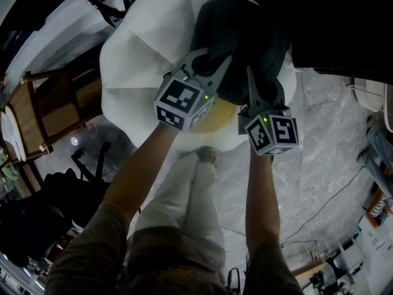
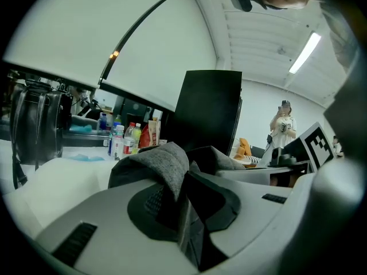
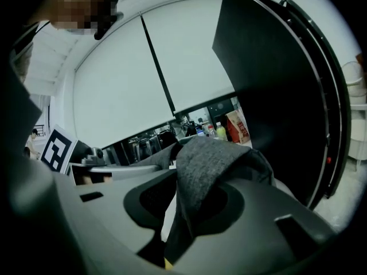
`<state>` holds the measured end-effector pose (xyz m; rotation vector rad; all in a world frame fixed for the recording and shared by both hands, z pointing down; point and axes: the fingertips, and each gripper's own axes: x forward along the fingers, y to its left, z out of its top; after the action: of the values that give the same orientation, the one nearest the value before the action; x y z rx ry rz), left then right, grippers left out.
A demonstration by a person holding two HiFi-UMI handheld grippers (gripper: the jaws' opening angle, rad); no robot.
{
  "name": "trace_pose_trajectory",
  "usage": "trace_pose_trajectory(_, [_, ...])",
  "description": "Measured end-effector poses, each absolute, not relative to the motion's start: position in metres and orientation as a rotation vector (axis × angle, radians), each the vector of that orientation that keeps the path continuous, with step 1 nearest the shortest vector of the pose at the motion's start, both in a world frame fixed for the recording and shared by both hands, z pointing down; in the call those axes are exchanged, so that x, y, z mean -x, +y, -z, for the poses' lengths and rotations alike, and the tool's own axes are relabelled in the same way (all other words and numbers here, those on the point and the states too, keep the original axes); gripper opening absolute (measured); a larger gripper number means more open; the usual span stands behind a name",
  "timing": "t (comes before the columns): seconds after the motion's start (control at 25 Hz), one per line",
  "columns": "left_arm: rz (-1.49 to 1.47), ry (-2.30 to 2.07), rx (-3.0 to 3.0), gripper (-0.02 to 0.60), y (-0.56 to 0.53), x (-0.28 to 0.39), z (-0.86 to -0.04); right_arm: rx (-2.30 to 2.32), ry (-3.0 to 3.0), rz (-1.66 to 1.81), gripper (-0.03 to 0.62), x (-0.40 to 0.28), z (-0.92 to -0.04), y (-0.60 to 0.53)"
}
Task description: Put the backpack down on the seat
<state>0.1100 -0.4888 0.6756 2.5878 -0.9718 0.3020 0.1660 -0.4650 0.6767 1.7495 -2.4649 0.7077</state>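
**A:** Where is the bag at this point?

**B:** The dark backpack sits over the far part of the white, puffy seat. The head view does not show whether its full weight is down.

**A:** And the tools?

**B:** The left gripper is almost closed, nipping a fold of the bag's grey fabric. The right gripper has its jaws a little apart. The same fabric hangs between them, but a sliver of light shows beside it, so that hold looks loose.

**A:** So what could go wrong?

**B:** One side may be freed before the other. If the bag is not yet settled, it could sag to the right, tip, or roll down the rounded cushion.

**A:** Anything else?

**B:** The fold lies deep in both jaws. If either gripper is pulled back before it opens wide enough, the fabric could snag and drag the bag off the seat.
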Motion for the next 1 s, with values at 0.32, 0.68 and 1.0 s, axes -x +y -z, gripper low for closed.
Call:
trace_pose_trajectory(0.32, [-0.349,-1.091,-2.547,0.148,-0.493,-0.1,-0.681,-1.833,-2.329,-0.745,0.247,-0.179,-0.688,-0.459])
trace_pose_trajectory(0.68, [-0.413,-1.149,-2.482,0.402,-0.488,-0.094,-0.687,-1.964,-2.183,-0.744,0.352,-0.202,-0.687,-0.447])
trace_pose_trajectory(1.0, [-0.388,-1.076,-2.48,0.274,-0.465,-0.099,-0.665,-1.94,-2.241,-0.779,0.274,-0.195,-0.665,-0.436])
